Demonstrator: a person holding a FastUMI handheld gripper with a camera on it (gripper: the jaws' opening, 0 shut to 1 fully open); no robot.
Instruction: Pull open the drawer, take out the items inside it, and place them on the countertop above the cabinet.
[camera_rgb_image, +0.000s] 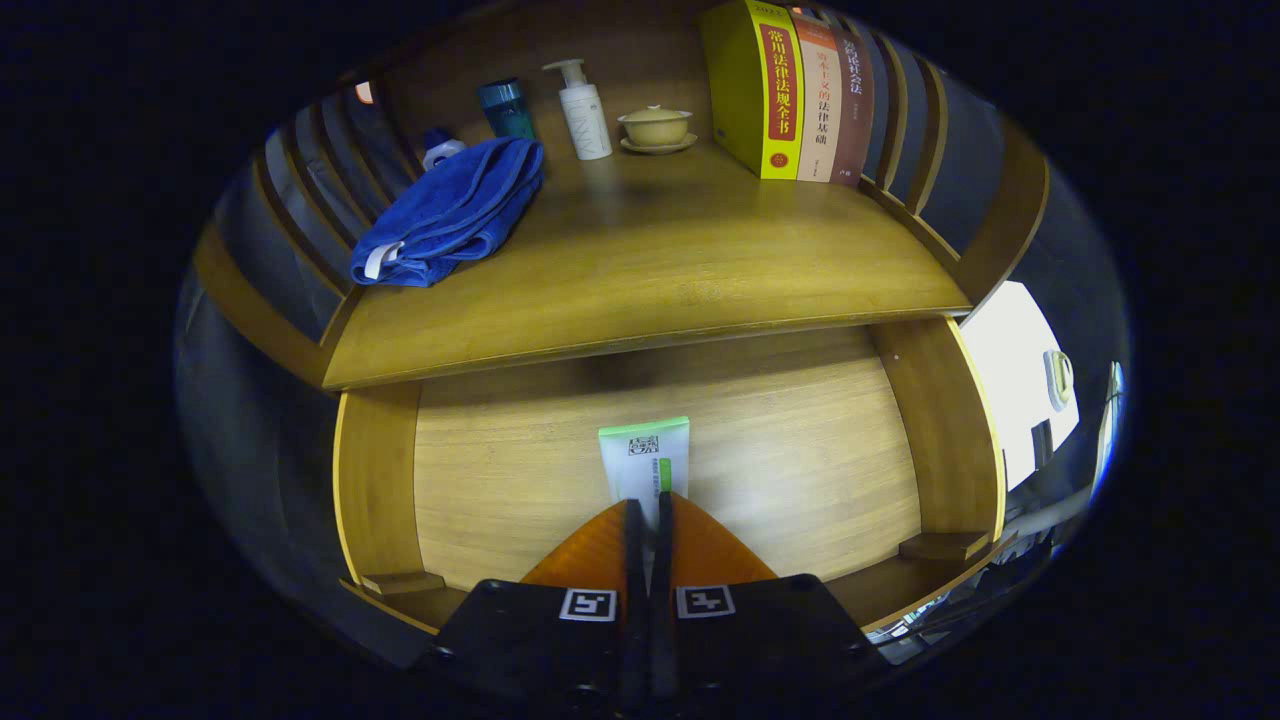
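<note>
The wooden drawer (375, 480) is pulled open below the countertop (650, 260). A white tube with a green end (645, 458) lies lengthwise over the drawer floor, its flat crimped end pointing toward the cabinet. My gripper (648, 508) is shut on the tube's near end, with both fingers pressed close together around it. The part of the tube between the fingers is hidden.
On the countertop lie a folded blue towel (450, 210) at the left, a teal bottle (506, 108), a white pump bottle (585, 115), a yellow lidded bowl on a saucer (656, 127) and several upright books (790, 90) at the right. Slatted rails border the counter's sides.
</note>
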